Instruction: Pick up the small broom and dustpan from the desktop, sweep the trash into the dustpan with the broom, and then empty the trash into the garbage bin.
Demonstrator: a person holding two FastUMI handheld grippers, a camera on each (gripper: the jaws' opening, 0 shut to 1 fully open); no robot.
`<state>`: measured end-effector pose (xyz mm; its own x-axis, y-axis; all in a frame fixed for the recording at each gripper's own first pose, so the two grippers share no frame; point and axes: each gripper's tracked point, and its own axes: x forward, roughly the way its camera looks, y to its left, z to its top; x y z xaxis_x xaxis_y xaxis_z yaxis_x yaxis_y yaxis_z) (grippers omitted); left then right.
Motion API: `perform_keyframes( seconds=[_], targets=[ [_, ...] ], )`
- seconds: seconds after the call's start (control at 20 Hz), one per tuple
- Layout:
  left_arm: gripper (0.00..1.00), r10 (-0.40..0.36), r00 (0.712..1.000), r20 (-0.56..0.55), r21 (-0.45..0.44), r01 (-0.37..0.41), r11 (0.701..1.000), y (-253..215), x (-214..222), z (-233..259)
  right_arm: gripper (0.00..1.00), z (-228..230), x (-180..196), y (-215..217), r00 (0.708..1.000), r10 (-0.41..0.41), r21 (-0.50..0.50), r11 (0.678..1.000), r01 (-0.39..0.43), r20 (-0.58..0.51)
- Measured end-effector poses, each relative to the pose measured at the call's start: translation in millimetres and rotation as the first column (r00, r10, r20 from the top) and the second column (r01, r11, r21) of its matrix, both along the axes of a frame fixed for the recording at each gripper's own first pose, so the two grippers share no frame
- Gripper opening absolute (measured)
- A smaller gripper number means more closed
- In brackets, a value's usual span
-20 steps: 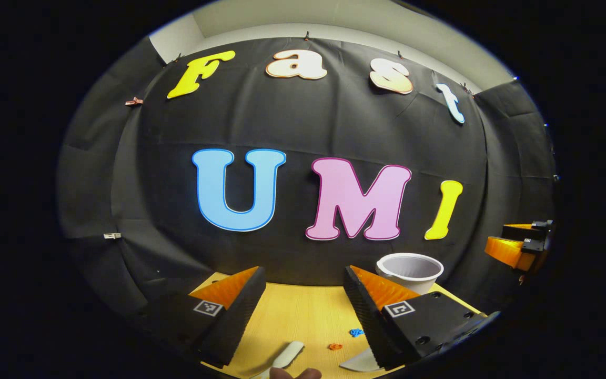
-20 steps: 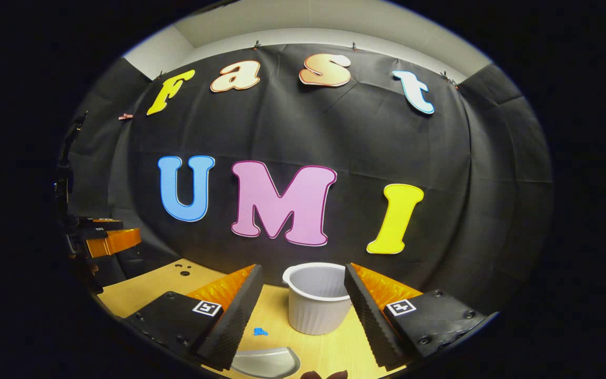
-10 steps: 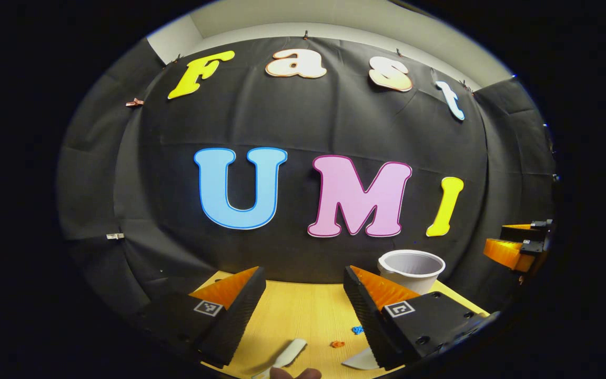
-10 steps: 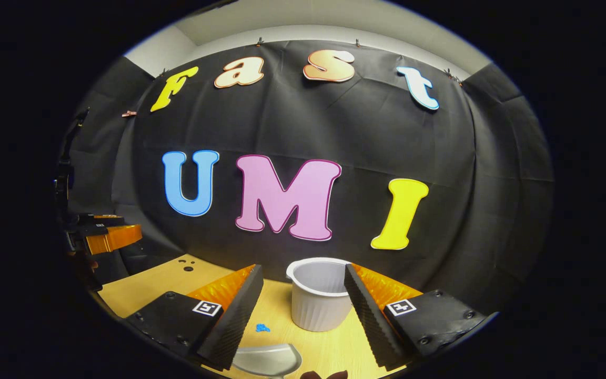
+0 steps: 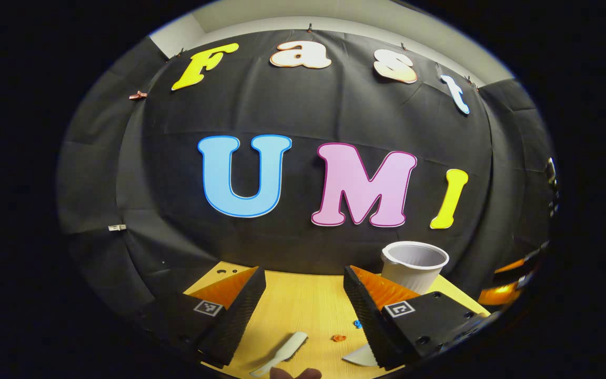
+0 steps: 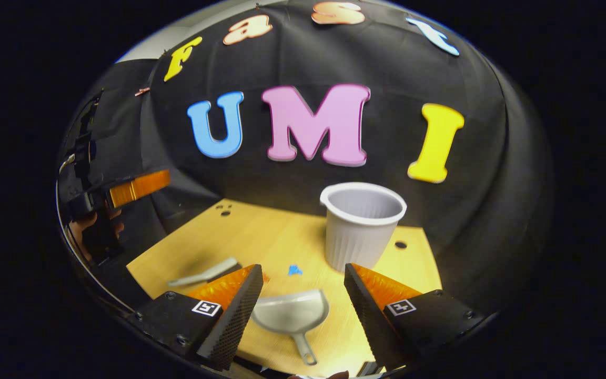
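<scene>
Both grippers hover over the wooden desk (image 6: 261, 237). My right gripper (image 6: 303, 279) is open above the small grey dustpan (image 6: 292, 315), which lies flat with its handle toward me. A blue scrap (image 6: 294, 270) lies just beyond the pan, and the white ribbed bin (image 6: 363, 226) stands upright behind it. The pale broom (image 6: 205, 273) lies to the left on the desk. My left gripper (image 5: 303, 284) is open over the broom's handle (image 5: 282, 353), holding nothing. An orange scrap (image 5: 339, 337), the blue scrap (image 5: 357, 323) and the dustpan's edge (image 5: 358, 356) lie near its right finger.
The bin (image 5: 414, 266) stands at the desk's far right near the black cloth wall. The left gripper (image 6: 134, 187) and a hand (image 6: 92, 231) holding it show off the desk's left edge. Small holes (image 6: 400, 245) mark the desktop. The desk's far edge meets the cloth.
The right gripper has tipped downward, so the whole dustpan, the broom and more of the desk now show. The left gripper has tilted down slightly. Both stay open.
</scene>
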<state>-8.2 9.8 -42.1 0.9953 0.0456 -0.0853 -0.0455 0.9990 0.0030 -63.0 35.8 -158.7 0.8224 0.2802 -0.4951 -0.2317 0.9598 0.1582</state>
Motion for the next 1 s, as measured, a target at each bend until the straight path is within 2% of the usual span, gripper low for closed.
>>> perform_keyframes(
  seconds=[0.1,0.2,0.45,0.65,0.9,1.0],
  targets=[
    [0.95,0.004,1.0,-0.013,0.003,-0.004,1.0,0,0,-6,0.98,-35,-15,6,0.994,0.031,-0.006,0.999,-0.032,-0.102],
    [0.95,0.01,1.0,-0.022,0.011,-0.01,1.0,2,0,-10,0.98,-70,-29,8,0.98,0.071,-0.054,0.995,-0.082,-0.187],
    [0.95,0.039,0.998,-0.05,0.021,-0.038,0.999,10,-2,-21,0.96,-154,-44,9,0.934,0.145,-0.199,0.956,-0.218,-0.326],
    [0.95,0.074,0.995,-0.07,0.049,-0.07,0.996,20,-10,-27,0.92,-217,-48,22,0.884,0.172,-0.192,0.941,-0.277,-0.435],
    [0.95,0.094,0.992,-0.08,0.058,-0.089,0.994,25,-16,-28,0.9,-264,-45,30,0.836,0.178,-0.197,0.927,-0.319,-0.519],
    [0.95,0.1,0.992,-0.082,0.068,-0.095,0.993,27,-17,-29,0.87,-275,-41,32,0.827,0.166,-0.196,0.929,-0.313,-0.538]
  ],
)
